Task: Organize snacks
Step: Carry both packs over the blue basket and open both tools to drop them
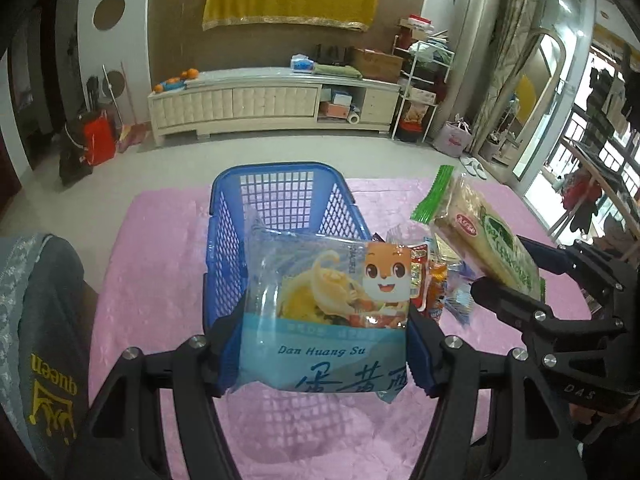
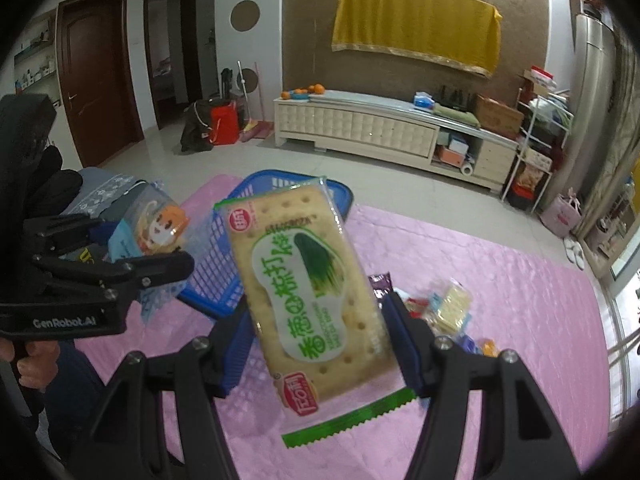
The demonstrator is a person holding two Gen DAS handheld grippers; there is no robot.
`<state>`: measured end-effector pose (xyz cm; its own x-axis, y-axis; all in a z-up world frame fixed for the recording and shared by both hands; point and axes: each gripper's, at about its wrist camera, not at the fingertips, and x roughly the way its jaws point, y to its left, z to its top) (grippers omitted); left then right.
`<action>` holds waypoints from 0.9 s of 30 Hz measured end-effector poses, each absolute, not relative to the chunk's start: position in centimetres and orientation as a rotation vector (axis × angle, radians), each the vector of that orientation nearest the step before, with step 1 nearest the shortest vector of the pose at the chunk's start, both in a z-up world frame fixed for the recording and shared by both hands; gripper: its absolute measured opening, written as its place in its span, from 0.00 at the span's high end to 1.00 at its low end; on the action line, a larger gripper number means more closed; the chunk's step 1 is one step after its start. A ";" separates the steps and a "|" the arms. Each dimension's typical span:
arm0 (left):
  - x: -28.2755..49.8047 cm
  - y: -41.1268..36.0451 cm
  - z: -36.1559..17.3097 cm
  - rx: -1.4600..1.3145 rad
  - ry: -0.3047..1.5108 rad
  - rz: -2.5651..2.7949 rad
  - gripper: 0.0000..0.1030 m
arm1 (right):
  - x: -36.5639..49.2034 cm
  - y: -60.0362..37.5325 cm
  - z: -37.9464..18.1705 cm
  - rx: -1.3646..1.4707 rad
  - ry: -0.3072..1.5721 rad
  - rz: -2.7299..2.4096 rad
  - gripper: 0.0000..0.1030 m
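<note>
My left gripper (image 1: 320,354) is shut on a blue pastry pack (image 1: 324,304) printed "Dan Huang Su", held above the pink mat in front of the blue basket (image 1: 280,200). My right gripper (image 2: 320,344) is shut on a green-edged cracker pack (image 2: 308,292), lifted over the mat. In the left wrist view the cracker pack (image 1: 488,240) and right gripper (image 1: 516,276) hang at the right. In the right wrist view the pastry pack (image 2: 148,228) and left gripper (image 2: 132,256) sit at the left, beside the basket (image 2: 216,256), which looks empty.
A pile of small snack packets (image 2: 444,312) lies on the pink mat (image 2: 500,280) right of the basket; the same snack pile (image 1: 432,276) shows behind the pastry pack. A person's sleeve (image 1: 44,320) is at the left. A low white cabinet (image 1: 276,100) stands beyond the floor.
</note>
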<state>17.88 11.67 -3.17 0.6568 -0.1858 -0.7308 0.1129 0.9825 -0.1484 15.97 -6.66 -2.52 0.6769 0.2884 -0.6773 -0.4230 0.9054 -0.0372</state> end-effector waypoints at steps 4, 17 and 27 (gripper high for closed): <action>19.8 12.3 -3.7 -0.100 0.862 -0.160 0.38 | 17.1 -5.3 -2.9 -0.184 0.744 0.407 0.35; 23.4 14.3 -7.0 -0.130 0.930 -0.165 0.38 | 20.6 -2.4 -6.0 -0.158 0.851 0.403 0.35; 24.4 14.6 -8.3 -0.158 0.954 -0.178 0.37 | 21.8 -1.3 -6.8 -0.185 0.875 0.439 0.35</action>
